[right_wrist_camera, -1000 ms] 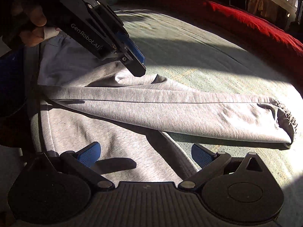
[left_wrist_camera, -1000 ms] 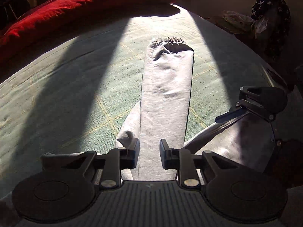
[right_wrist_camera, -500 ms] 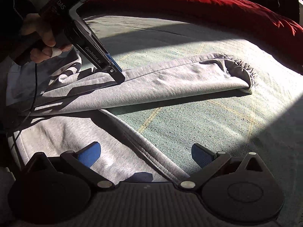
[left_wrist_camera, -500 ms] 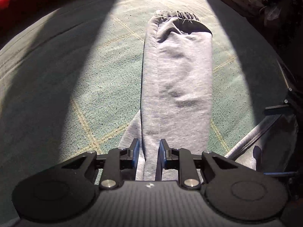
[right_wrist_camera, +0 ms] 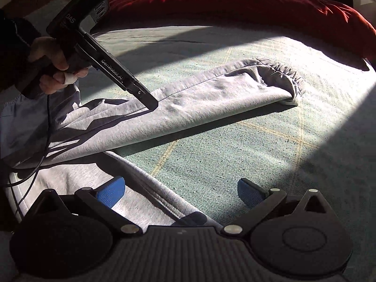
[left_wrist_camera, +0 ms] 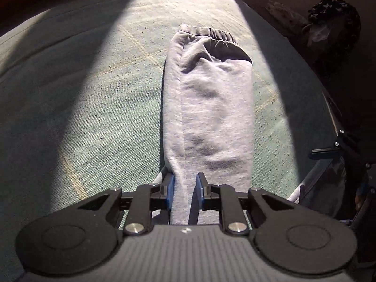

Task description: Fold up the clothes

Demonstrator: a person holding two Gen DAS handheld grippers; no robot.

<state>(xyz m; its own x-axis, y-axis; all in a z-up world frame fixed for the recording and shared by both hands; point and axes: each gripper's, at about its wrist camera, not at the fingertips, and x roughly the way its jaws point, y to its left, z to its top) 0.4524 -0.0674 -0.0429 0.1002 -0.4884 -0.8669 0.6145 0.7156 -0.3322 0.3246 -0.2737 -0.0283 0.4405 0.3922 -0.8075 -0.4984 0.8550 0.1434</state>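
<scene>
Left gripper (left_wrist_camera: 185,189): clamped on grey fleece sweatshirt sleeve (left_wrist_camera: 211,108)
Right gripper (right_wrist_camera: 181,191): jaws apart, empty
Handling: soft, light, floppy; grip near seams

Grey sweatpants (left_wrist_camera: 211,122) lie flat on the bed. One leg stretches straight ahead from the left claw (left_wrist_camera: 185,188), cuff farthest away.

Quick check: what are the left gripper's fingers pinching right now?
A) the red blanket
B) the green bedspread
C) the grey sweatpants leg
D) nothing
C: in the left wrist view the left gripper has a fold of the grey sweatpants leg pinched between its fingers.
</scene>
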